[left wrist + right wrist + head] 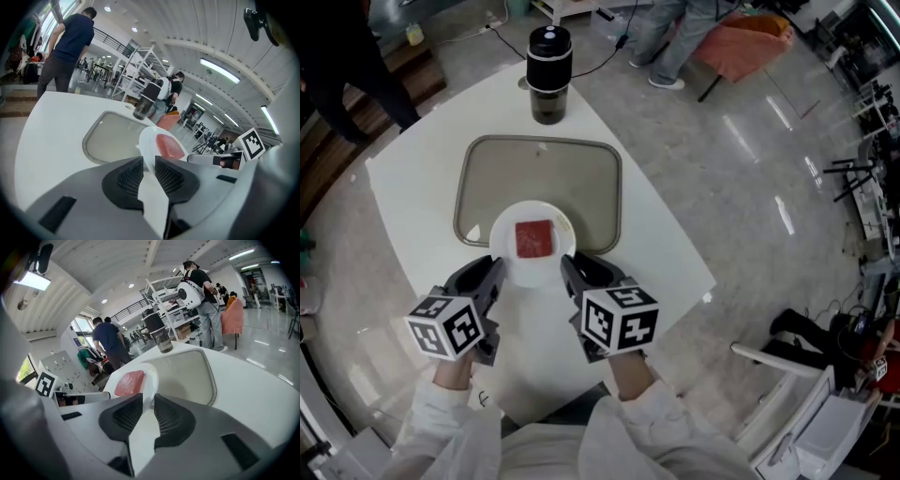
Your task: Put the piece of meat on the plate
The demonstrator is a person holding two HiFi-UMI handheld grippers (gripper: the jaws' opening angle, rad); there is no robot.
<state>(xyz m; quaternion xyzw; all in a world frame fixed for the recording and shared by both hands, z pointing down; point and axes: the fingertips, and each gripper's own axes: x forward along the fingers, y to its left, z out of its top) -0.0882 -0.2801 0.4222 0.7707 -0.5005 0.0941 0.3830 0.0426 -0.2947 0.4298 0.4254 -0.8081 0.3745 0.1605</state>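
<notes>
On the plate [504,247] sits the meat [534,238], with the left gripper [494,274] and right gripper [569,267] pinching opposite rims; uneven lifting could tip the plate and slide the meat off.

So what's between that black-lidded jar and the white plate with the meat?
Between the black-lidded dark jar and the round white plate, only bare grey rectangular tray, clearest in the head view.

I see my left gripper [149,162] pinching the near rim of a round white plate [143,140] that carries a flat pink-red piece of meat [168,146]. Left of it a grey rounded-rectangle tray [112,138] lies on the white table [47,126], with a black-lidded dark jar [146,101] beyond.
</notes>
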